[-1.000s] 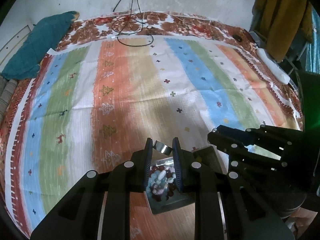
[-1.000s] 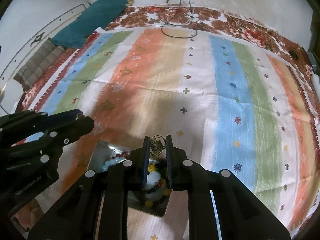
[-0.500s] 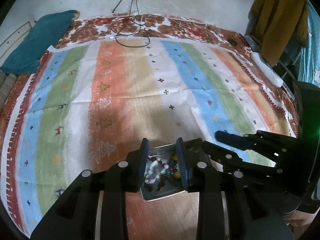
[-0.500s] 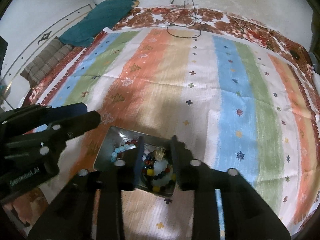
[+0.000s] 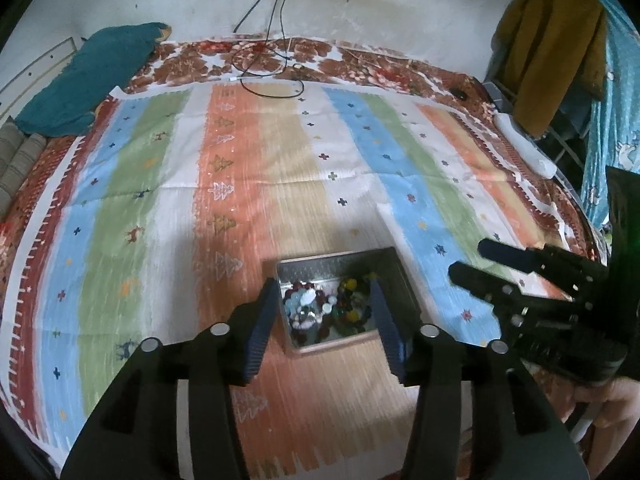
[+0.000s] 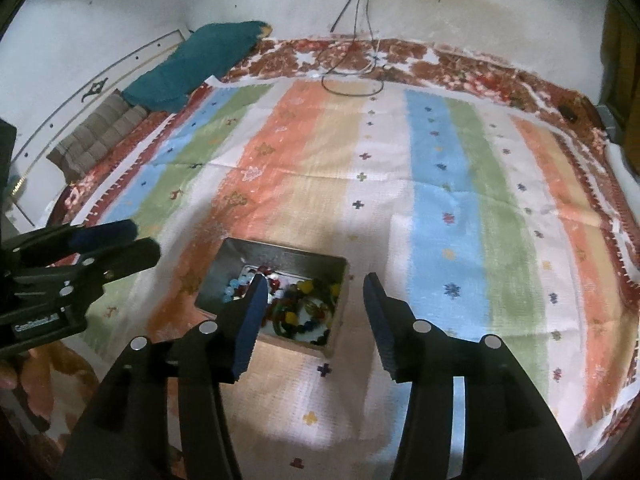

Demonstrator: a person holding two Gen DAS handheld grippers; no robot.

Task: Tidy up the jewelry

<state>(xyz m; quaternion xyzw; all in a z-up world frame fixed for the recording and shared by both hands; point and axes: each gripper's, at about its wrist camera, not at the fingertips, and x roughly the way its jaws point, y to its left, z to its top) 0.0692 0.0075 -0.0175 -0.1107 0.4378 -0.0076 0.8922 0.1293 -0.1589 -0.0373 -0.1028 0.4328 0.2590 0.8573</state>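
I see dim indoor light, motion blur smearing the striped cloth (image 5: 280, 168), fisheye bending its edges, corners black

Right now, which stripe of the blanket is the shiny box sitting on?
The metal box of beads sits on the tan stripe, between the orange and the white stripes.

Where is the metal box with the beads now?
The metal box lies on the striped cloth, low in both views, straddling the orange and beige stripes, between the fingers of the open left tool.
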